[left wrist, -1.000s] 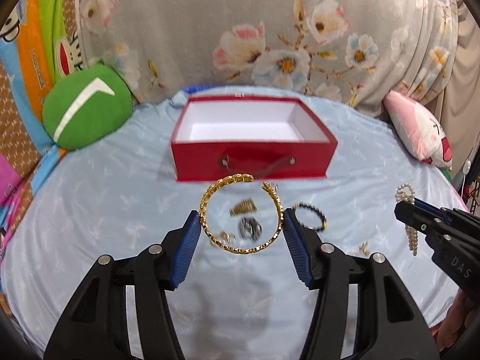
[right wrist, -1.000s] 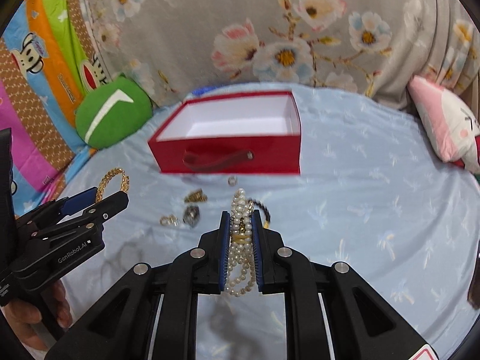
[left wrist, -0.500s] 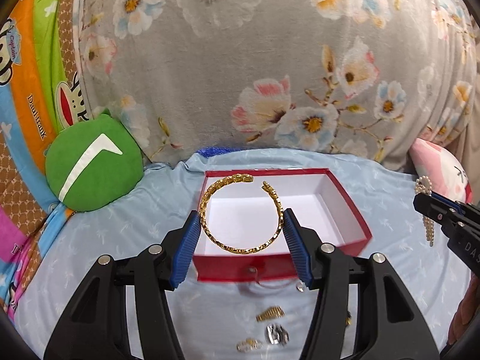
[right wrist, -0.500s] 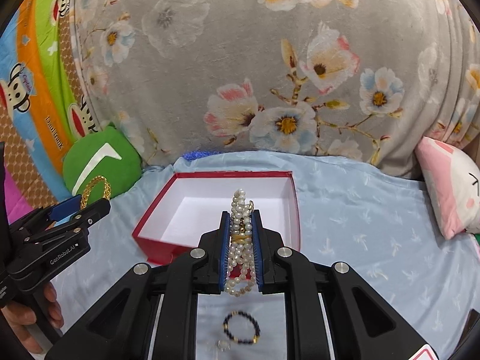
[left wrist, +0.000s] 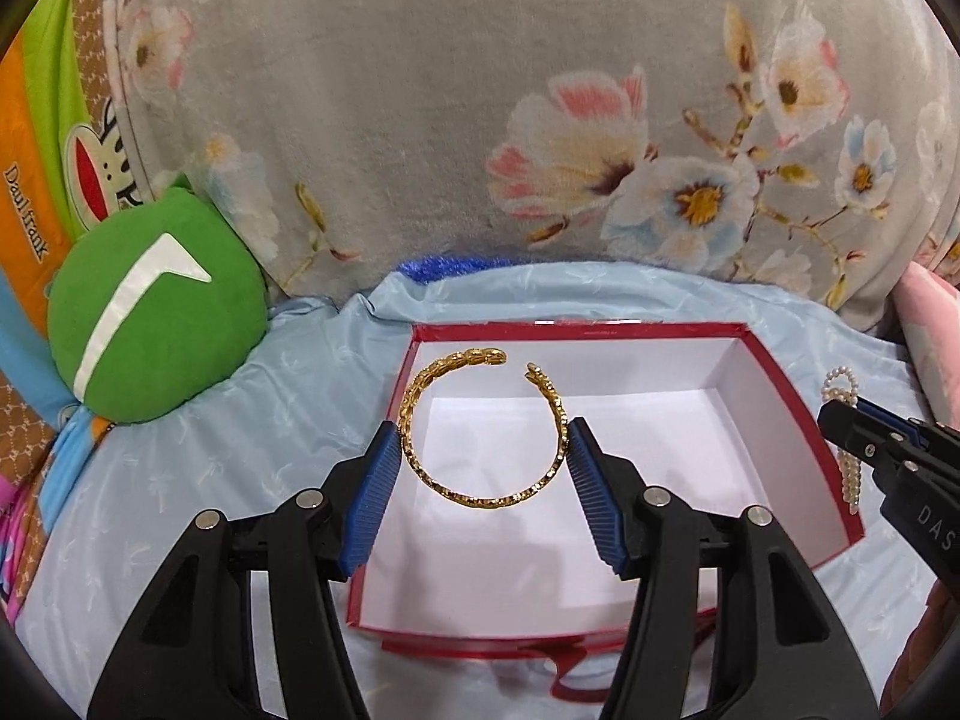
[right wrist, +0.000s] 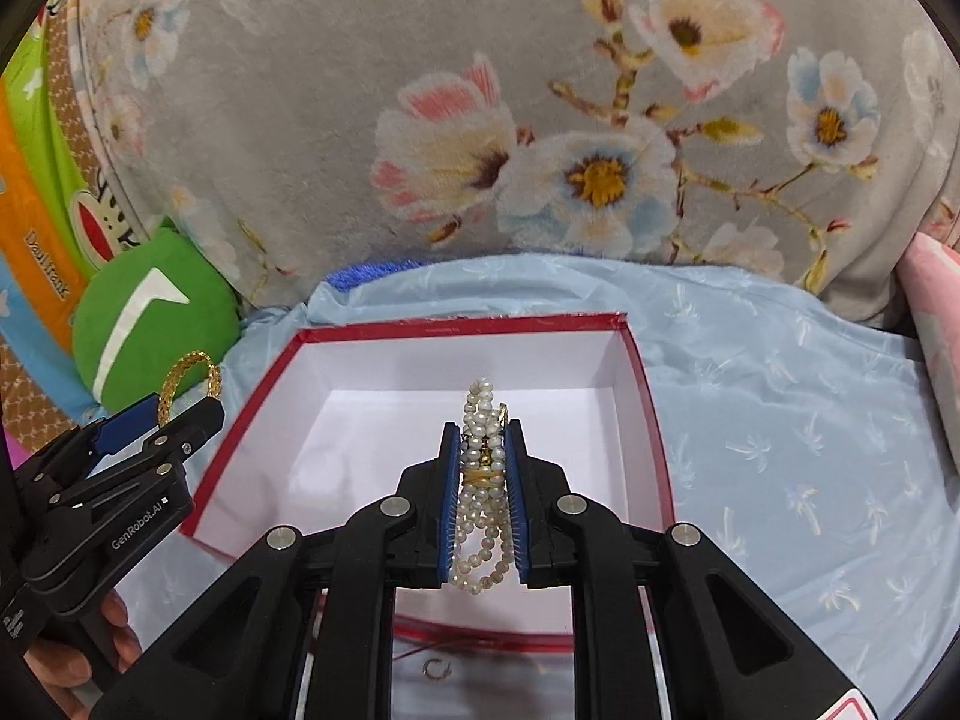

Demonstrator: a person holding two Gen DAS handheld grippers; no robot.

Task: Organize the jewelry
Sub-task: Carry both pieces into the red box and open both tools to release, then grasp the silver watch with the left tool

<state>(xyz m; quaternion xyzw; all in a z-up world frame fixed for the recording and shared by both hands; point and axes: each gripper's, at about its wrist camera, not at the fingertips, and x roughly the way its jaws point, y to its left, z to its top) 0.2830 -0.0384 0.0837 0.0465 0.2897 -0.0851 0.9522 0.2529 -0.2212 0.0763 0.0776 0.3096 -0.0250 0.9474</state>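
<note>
An open red box point(left wrist: 570, 329) with a white inside sits on a light-blue sheet point(left wrist: 180, 480). My left gripper point(left wrist: 485, 426) is shut on a gold open bangle point(left wrist: 480, 499), held flat above the left half of the box. In the right wrist view, my right gripper point(right wrist: 482, 426) holds a multi-strand pearl bracelet point(right wrist: 480, 516) over the box point(right wrist: 456, 322); its jaws are opening, and the pearls still sit between the pads. From the left wrist view the right gripper point(left wrist: 840, 414) with its hanging pearls point(left wrist: 852, 480) is at the box's right rim.
A green round cushion point(left wrist: 150, 324) lies left of the box. A grey floral blanket point(left wrist: 480, 120) rises right behind it, and a pink plush point(left wrist: 930, 312) lies at the right. A small ring point(right wrist: 437, 669) lies on the sheet before the box. A hand point(right wrist: 78, 660) grips the left tool.
Both grippers have travelled forward from above the loose jewelry on the sheet to above the open box, each keeping its piece. The loose pieces have dropped out of view below.
</note>
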